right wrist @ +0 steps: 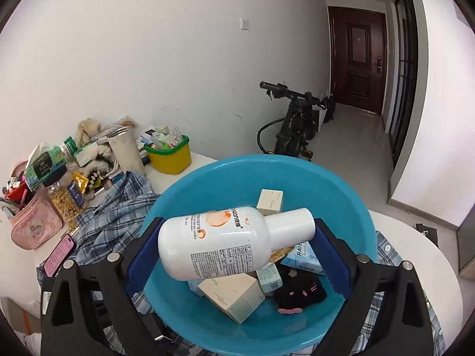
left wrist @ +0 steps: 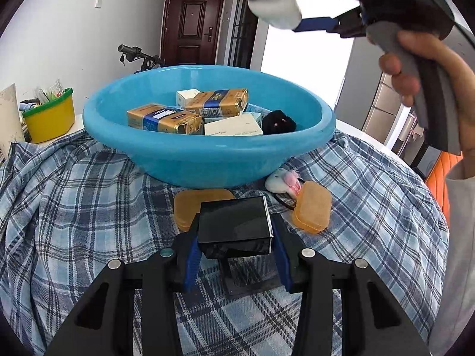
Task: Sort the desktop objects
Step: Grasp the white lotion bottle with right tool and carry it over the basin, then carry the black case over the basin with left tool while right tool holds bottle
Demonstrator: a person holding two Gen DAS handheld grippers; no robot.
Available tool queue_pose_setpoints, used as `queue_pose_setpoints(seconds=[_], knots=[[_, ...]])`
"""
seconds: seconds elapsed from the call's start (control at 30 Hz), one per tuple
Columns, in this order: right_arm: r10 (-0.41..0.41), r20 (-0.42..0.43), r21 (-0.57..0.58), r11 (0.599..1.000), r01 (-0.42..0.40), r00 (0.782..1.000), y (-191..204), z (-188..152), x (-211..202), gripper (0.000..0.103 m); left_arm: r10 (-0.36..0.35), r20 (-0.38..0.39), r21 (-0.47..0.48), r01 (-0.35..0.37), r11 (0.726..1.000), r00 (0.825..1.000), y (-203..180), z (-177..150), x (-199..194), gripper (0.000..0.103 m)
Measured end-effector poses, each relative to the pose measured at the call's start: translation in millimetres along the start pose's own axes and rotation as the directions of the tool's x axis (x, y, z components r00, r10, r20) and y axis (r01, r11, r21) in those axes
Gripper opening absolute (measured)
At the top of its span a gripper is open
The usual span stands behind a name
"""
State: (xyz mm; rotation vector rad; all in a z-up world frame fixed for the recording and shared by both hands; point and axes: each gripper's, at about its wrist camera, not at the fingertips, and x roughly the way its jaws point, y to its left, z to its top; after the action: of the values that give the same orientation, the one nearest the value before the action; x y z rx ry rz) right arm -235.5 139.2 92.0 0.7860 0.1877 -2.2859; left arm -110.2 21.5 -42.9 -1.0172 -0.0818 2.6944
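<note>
My left gripper (left wrist: 236, 231) is shut on a black box (left wrist: 234, 222) and holds it just above the plaid cloth, in front of the blue basin (left wrist: 204, 160). My right gripper (right wrist: 234, 243) is shut on a white bottle (right wrist: 219, 243) with orange print, held crosswise over the blue basin (right wrist: 350, 187); it also shows high in the left wrist view (left wrist: 299, 14). The basin holds gold boxes (left wrist: 164, 118), white boxes (right wrist: 234, 296) and a black plush item (right wrist: 299, 296).
Two orange cases (left wrist: 313, 207) and a white-pink plush toy (left wrist: 282, 181) lie on the plaid cloth (left wrist: 89, 207) before the basin. A yellow bin (right wrist: 170, 155), a cup, a pink pouch (right wrist: 34, 222) and clutter crowd the table's left. A pink phone (right wrist: 59, 255) lies near the cloth.
</note>
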Motion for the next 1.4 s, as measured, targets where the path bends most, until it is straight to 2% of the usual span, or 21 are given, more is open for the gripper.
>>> queue_pose_setpoints(seconds=[0.33, 0.43, 0.57, 0.7, 1.0, 1.4], knots=[[-0.007, -0.033, -0.004, 1.0, 0.007, 0.999, -2.8, -2.0, 8.8, 0.094, -0.011, 0.031, 0.031, 0.01, 0.999, 0.999, -5.4, 3.5, -9.8, 0.045], [-0.003, -0.029, -0.005, 1.0, 0.003, 1.0, -3.3, -1.9, 5.7, 0.094, 0.011, 0.024, 0.036, -0.012, 0.999, 1.0, -4.5, 6.3, -12.3, 0.045], [0.04, -0.015, 0.006, 0.999, -0.04, 0.999, -4.8, -1.0, 2.1, 0.094, 0.036, 0.06, 0.056, -0.039, 0.998, 0.998, -3.8, 15.5, -33.3, 0.045], [0.046, -0.01, 0.001, 0.999, -0.046, 0.999, -2.1, 0.1, -0.3, 0.094, 0.077, 0.111, 0.088, -0.087, 0.992, 0.991, -5.4, 30.2, -58.5, 0.045], [0.058, 0.021, -0.027, 0.998, -0.058, 0.998, 8.5, 4.4, -18.9, 0.094, 0.151, 0.216, 0.106, -0.177, 0.978, 0.965, -3.8, 79.2, -96.1, 0.045], [0.055, 0.073, -0.078, 0.996, -0.05, 0.996, 23.0, 9.0, -49.7, 0.094, 0.167, 0.308, 0.063, -0.195, 0.979, 0.937, 14.0, 160.8, -92.2, 0.045]])
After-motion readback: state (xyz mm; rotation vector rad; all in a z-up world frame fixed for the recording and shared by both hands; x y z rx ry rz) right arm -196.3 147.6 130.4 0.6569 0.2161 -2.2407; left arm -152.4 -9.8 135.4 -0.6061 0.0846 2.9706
